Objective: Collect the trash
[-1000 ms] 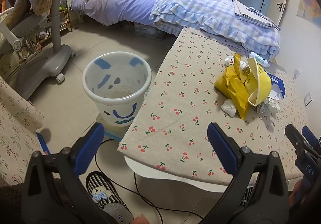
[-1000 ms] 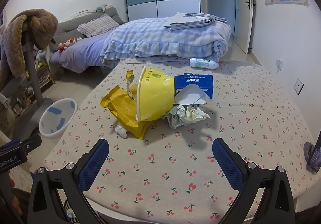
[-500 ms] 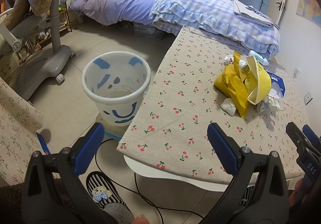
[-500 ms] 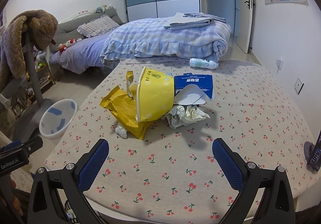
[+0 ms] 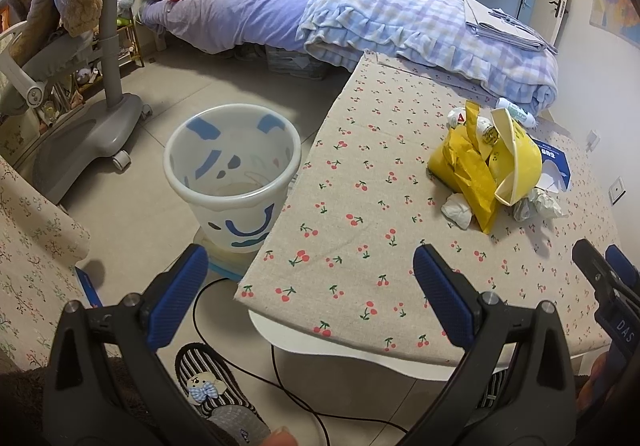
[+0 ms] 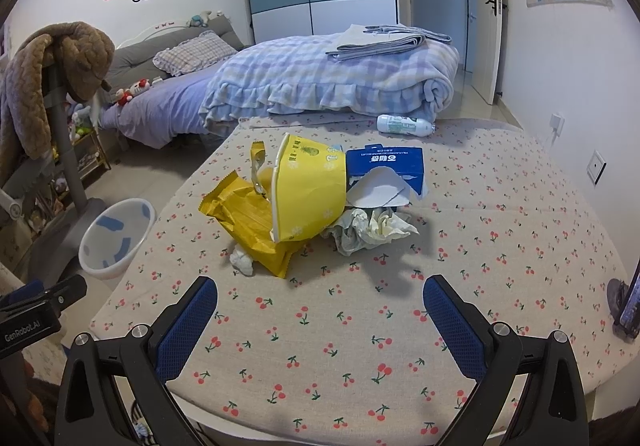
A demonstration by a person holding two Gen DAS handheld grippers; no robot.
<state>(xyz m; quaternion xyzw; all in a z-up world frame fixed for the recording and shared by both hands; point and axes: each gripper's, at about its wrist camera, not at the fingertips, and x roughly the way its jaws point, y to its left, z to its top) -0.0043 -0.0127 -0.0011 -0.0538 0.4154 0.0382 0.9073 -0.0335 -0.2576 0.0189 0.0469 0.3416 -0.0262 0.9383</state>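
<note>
A heap of trash lies mid-table on the cherry-print cloth [image 6: 360, 326]: a yellow paper bowl [image 6: 310, 192] on its side, a yellow wrapper [image 6: 248, 222], crumpled tissues [image 6: 370, 230], a small white wad [image 6: 242, 260] and a blue tissue box [image 6: 386, 166]. A white bottle [image 6: 404, 124] lies at the far edge. The white bin [image 5: 232, 176] with blue marks stands on the floor left of the table. My left gripper [image 5: 308, 282] is open over the table's near corner. My right gripper [image 6: 320, 314] is open, short of the heap, holding nothing.
A bed with a checked blanket [image 6: 328, 82] borders the table's far side. A grey chair base [image 5: 80, 126] draped with a brown throw stands left of the bin. A black cable [image 5: 280, 374] and a striped slipper [image 5: 212, 378] lie on the floor below.
Both views barely shift; the left gripper has drifted back slightly. Both grippers stay open and the trash has not moved.
</note>
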